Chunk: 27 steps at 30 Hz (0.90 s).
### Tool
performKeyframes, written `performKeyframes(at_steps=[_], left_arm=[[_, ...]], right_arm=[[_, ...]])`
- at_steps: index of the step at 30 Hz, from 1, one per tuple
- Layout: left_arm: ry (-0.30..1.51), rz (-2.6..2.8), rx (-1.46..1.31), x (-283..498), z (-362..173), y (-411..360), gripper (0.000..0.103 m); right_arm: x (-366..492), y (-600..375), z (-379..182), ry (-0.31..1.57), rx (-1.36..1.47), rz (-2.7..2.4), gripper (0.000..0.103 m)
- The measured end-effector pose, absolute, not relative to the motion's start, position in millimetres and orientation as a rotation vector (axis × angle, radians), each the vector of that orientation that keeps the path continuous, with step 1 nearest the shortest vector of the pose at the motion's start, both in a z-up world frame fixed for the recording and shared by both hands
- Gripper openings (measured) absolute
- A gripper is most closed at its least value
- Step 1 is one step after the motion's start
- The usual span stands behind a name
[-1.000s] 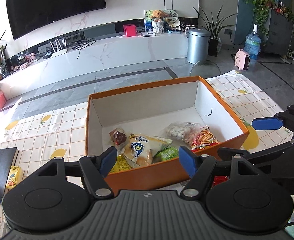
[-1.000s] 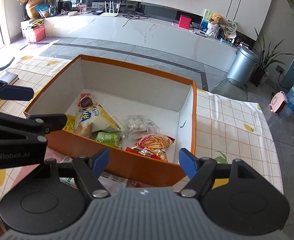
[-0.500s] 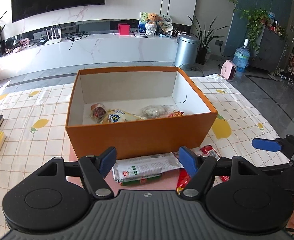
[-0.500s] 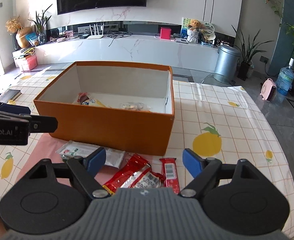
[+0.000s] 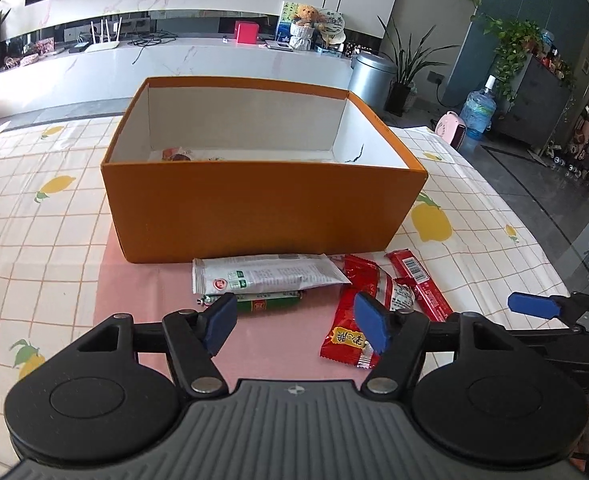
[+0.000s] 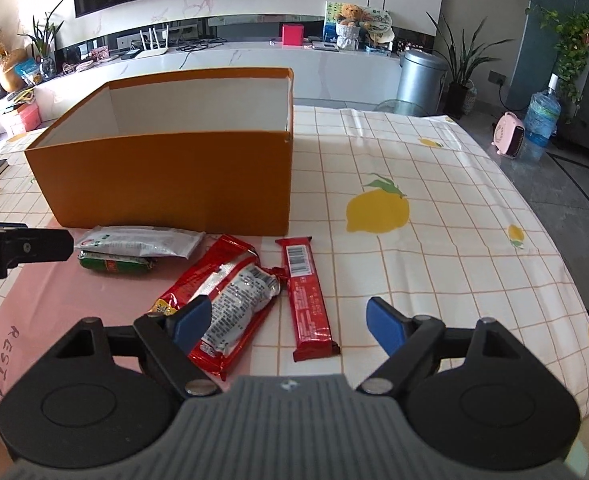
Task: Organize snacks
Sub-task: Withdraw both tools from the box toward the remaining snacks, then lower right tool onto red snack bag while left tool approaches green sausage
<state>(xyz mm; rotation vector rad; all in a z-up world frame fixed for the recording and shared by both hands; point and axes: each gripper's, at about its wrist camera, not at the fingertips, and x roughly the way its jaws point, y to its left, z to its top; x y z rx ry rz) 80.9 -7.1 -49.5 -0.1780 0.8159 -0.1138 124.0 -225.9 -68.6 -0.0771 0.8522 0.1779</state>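
Both tongs stand released and empty above the loose snacks. Left gripper, jaws lately narrowing a little with nothing between them, hovers over a dark green sausage stick that lies half under a flat white foil sachet. Right gripper, jaws spread wide, hangs over a crinkled red-and-silver snack packet and a slim red wrapped bar just beside it. All four lie on the lemon-print checked tablecloth, close against the near wall of the open orange cardboard box.

Step in hand, by judgement: reaching for the next items to box. Each gripper must descend, close on one packet, then lift it over the near wall.

The wall hides most of the box floor; only a scrap of reddish wrapper shows inside. Packet print is unreadable. A fingertip shows at the left view's lower right edge.
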Motion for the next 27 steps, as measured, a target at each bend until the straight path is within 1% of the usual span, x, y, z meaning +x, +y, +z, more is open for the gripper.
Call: performKeyframes(at_steps=[4,8,15,19,22,26,27], left_arm=[[0.827,-0.129,-0.195,80.5,-58.7,-5.7,0.080],[0.857,-0.140,-0.199,83.9,-66.1,-4.9,0.080],[0.886,-0.188,-0.217,88.8,-78.9,-5.1,0.081],[0.896,-0.192,-0.212,93.3,-84.7,-5.0,0.081],[0.881,-0.182,-0.171,96.2,-84.1,-1.2,0.081],[0.861,-0.131,-0.106,103.6,-83.9,8.1,0.083],[0.860,-0.118,-0.099,105.5,-84.8,10.5,0.083]], right_arm=[[131.6,-233.2,-75.7,0.878,-0.020,0.147,0.081],[135.5,-228.5,-80.2,0.896,-0.035,0.155,0.081],[140.5,-223.2,-86.6,0.924,-0.045,0.177,0.064],[148.1,-222.3,-93.9,0.963,0.012,0.221,0.058],[149.8,-217.8,-96.5,0.967,0.033,0.253,0.057],[151.0,-205.8,-99.8,0.971,0.019,0.292,0.061],[152.2,-203.3,-101.2,0.974,0.021,0.302,0.063]])
